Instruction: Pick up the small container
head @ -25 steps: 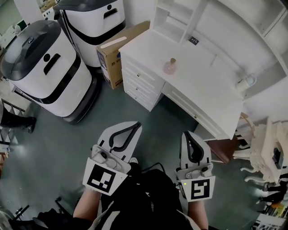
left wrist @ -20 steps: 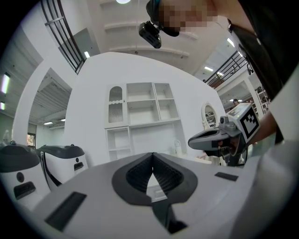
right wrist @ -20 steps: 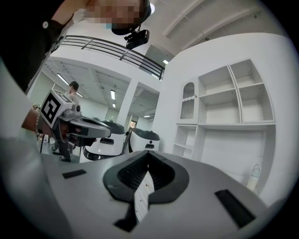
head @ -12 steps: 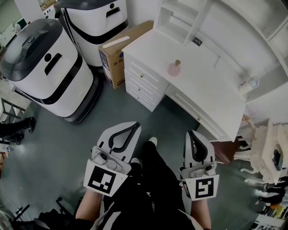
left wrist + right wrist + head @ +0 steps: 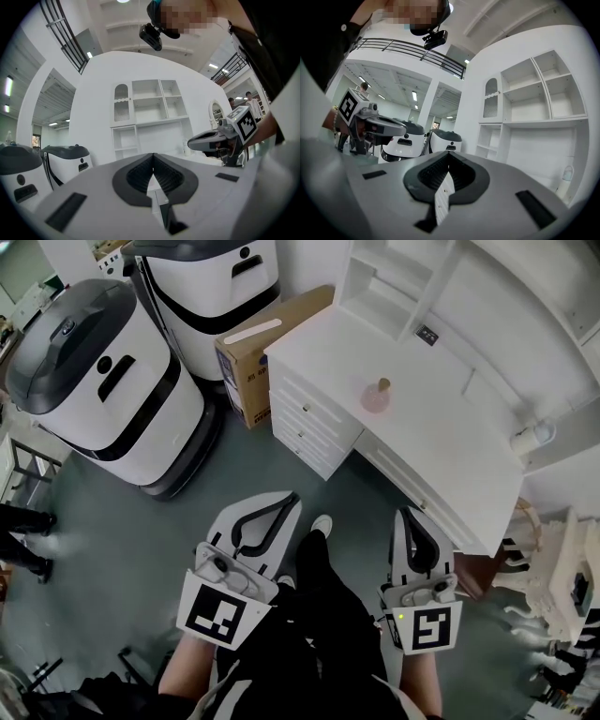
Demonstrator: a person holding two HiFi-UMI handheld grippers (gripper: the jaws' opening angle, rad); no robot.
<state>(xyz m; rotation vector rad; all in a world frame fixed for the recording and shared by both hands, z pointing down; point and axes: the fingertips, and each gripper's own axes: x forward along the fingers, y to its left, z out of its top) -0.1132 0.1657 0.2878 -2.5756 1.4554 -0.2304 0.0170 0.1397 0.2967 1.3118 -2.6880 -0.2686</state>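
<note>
Both grippers have drawn nearer the small container [image 5: 376, 396], a pink corked flask. It stands well ahead of them on the white bench [image 5: 450, 451], back from its front edge. Open floor [image 5: 234, 474] lies between. The left gripper [image 5: 284, 502] and right gripper [image 5: 410, 514] are each pressed together, pinching nothing. The flask's contents cannot be made out.

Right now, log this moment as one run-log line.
phase: pre-grasp | left gripper: shut, empty | right gripper: shut, empty | small container: upright on white desk, untouched, beyond both grippers
</note>
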